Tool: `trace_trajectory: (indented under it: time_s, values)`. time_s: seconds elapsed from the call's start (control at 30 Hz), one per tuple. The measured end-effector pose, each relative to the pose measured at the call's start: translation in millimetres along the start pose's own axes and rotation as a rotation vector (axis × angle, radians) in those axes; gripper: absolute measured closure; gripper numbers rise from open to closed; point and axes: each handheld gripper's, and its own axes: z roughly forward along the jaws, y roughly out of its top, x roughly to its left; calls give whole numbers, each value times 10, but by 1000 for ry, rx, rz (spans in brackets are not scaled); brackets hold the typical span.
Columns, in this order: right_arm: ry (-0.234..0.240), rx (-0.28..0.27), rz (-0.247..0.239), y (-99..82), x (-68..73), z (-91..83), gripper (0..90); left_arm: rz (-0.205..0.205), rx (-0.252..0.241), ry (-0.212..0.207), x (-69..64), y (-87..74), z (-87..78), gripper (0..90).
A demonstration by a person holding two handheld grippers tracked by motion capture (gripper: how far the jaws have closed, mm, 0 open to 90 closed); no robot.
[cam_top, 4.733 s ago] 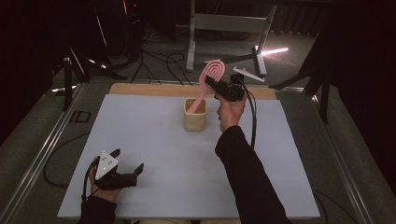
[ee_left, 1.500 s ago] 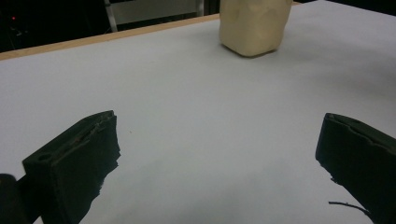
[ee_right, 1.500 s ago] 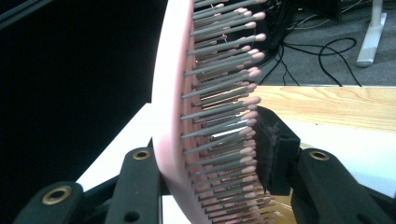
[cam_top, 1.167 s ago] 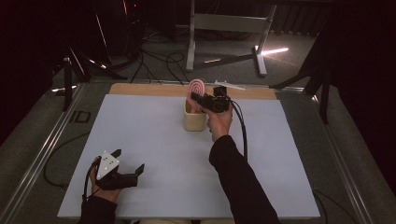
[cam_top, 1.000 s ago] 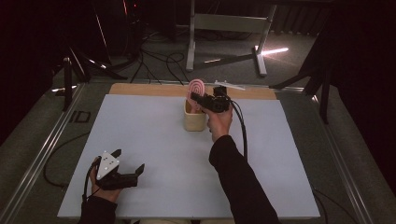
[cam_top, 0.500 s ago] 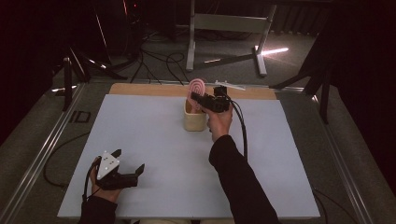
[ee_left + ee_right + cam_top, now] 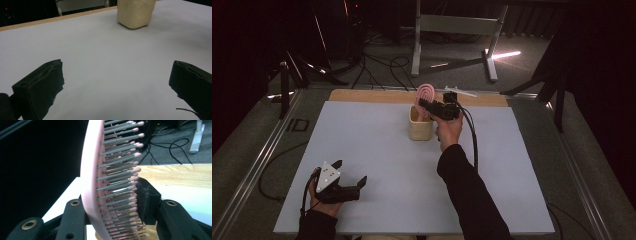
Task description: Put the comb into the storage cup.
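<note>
Since the earliest frame the brush (image 7: 426, 96) has come down from above and to the right of the cup (image 7: 420, 125), and now its lower end sits inside it; over the last second nothing shifts. The right hand-held gripper (image 7: 428, 106) sits just above centre of the high view, clamped on the brush, one jaw on the pink back and the other against the bristles (image 7: 120, 182) in the right gripper view. The brush stands nearly upright, its round head poking above the cup's rim. The cup rests near the far edge of the desk (image 7: 362, 150). Down at lower left, the left hand-held gripper (image 7: 349, 172) rests on the desk, jaws spread wide with nothing between them, well apart from the cup.
</note>
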Motion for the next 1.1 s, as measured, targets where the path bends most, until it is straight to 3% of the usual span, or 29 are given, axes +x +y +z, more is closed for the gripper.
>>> trace_trajectory:
  time_s: [1.1]
  values:
    - [-45, 3, 18, -16, -138, -35, 578, 0, -1, -1, -6, -3, 8, 2]
